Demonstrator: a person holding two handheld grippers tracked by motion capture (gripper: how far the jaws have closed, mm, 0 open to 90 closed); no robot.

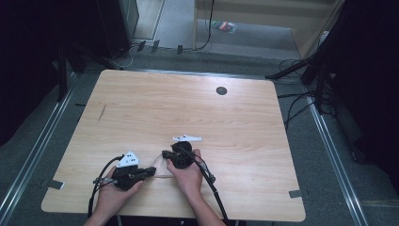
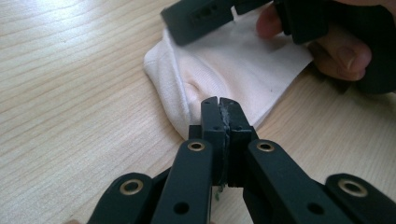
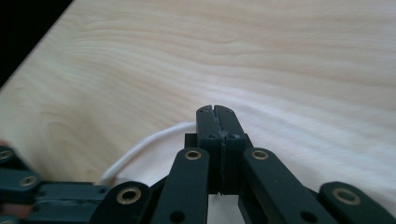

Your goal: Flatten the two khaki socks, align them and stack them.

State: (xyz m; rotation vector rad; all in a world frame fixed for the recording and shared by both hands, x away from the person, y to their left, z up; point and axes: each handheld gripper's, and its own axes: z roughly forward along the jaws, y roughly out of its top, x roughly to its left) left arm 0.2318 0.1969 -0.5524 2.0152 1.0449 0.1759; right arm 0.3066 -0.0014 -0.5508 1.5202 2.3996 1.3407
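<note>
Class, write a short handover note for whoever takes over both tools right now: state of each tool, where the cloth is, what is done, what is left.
Left tool: jaws closed, pinching the near edge of the white cloth.
Right tool: jaws closed, low over the cloth, its tip at the cloth's far part; whether it grips cloth is unclear.
Cloth: lies bunched on the wooden table near the front edge, between the two hands.
Done: both tools brought to the cloth.
Left: probably spreading or folding it; confirm the right grip first.

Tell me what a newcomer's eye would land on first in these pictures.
First, the two hand-held black tools near the wooden table's front edge: the left tool and the right tool, both with jaws closed. Between them lies a white cloth, the left tool's tips pinching its near edge. Farther back, a small dark round hole marks the tabletop.
</note>
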